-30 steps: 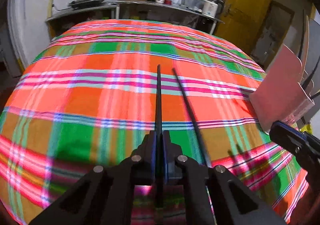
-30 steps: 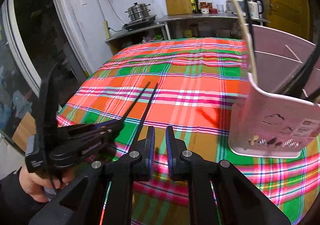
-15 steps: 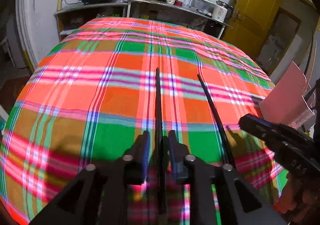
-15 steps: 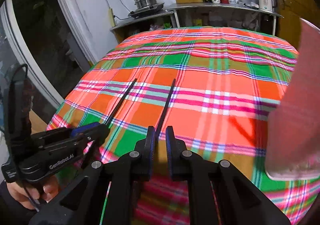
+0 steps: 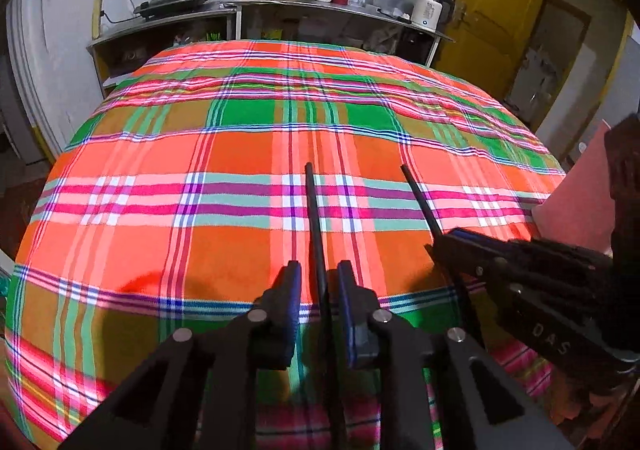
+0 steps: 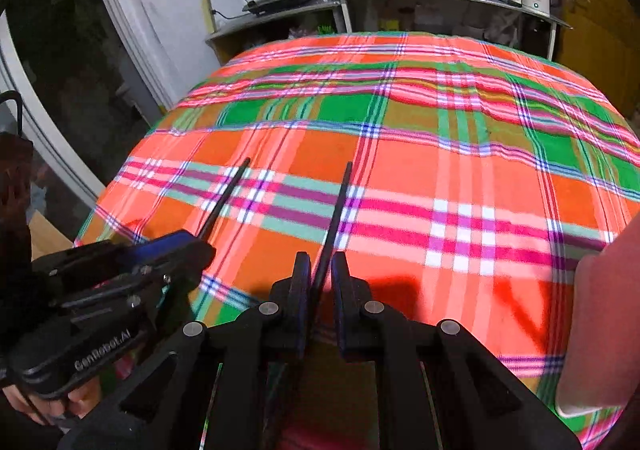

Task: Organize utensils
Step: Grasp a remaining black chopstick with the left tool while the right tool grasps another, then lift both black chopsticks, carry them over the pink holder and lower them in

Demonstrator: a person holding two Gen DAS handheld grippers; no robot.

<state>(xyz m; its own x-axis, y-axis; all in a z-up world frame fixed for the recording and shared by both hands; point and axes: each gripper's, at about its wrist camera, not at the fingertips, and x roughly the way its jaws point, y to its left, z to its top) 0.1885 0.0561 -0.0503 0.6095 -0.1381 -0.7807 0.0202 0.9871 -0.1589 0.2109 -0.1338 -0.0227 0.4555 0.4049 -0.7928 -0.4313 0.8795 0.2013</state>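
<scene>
Left wrist view: left tongs apart, black chopstick lying in the gap, touching neither pad as far as visible. Right wrist view: right tongs nearly together around second chopstick; looks pinched, contact not certain. Both sticks pointing forward over plaid cloth on the counter. Pink holder at right edge, just beside right tongs. Sticks likely light, stiff, smooth, so prone to slide or pivot in a pinch. Best gripped near the thick rear end, squarely across pads, then dropped tip-down into holder.
</scene>
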